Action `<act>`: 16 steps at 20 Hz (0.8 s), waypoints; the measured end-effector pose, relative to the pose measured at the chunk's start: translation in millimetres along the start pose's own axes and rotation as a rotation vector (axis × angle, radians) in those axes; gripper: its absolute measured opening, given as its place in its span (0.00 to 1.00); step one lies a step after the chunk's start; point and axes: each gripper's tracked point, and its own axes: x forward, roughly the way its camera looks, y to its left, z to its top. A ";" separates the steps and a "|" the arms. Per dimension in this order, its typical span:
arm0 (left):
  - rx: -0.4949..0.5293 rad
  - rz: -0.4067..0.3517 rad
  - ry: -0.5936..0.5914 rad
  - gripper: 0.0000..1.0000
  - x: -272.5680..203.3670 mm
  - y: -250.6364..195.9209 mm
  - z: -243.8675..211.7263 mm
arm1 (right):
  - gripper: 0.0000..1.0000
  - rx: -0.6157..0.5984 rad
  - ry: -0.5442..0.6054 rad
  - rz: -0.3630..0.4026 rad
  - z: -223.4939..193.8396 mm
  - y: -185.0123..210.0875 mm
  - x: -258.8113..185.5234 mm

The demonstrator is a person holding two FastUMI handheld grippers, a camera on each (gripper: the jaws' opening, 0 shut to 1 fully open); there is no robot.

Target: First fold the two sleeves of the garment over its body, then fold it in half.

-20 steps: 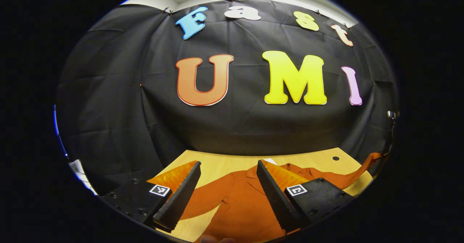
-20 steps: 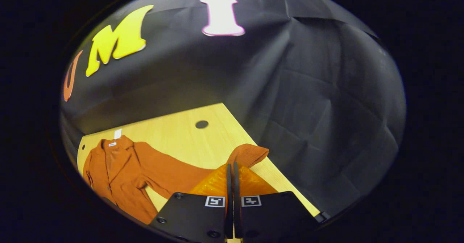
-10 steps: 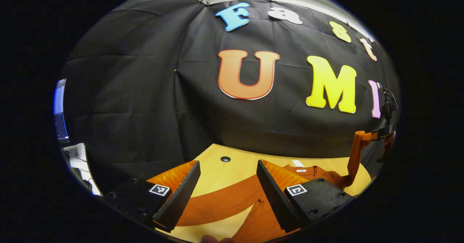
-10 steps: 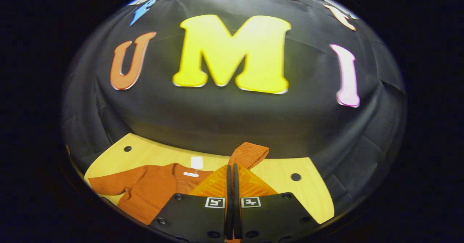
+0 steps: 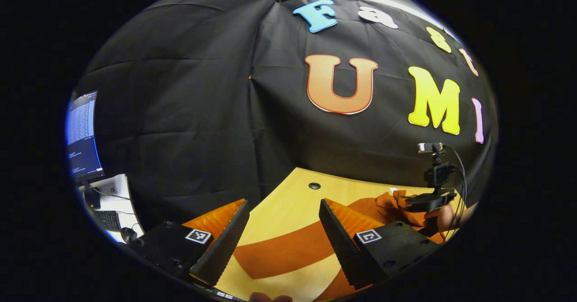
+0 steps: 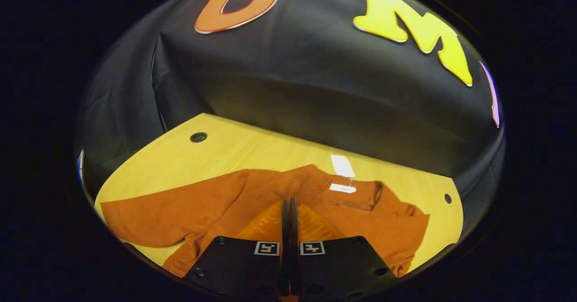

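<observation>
Garment (image 6: 216, 203), rust-orange, lies spread on the wooden bench (image 6: 252, 151), and the right gripper (image 6: 289, 205) has its fingers pressed together on one sleeve's ribbed cuff (image 6: 315, 182), held over the body near the collar. To finish this fold well, I judge the cuff should be set flat across the chest before letting go, so the sleeve makes no ridge. The left gripper (image 5: 284, 230) hovers with fingers spread above the other sleeve (image 5: 288, 250), which lies stretched along the bench.
</observation>
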 end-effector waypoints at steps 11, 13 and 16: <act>-0.044 0.024 0.074 1.00 17.2 22.9 -45.8 | 0.66 0.078 -0.054 0.137 26.2 38.4 -32.3; -0.038 0.029 0.093 1.00 17.6 27.1 -59.5 | 0.70 0.031 -0.090 0.156 35.8 35.5 -59.0; -0.044 0.045 0.173 1.00 20.1 36.7 -101.0 | 0.70 -0.087 -0.131 0.190 37.1 29.3 -109.6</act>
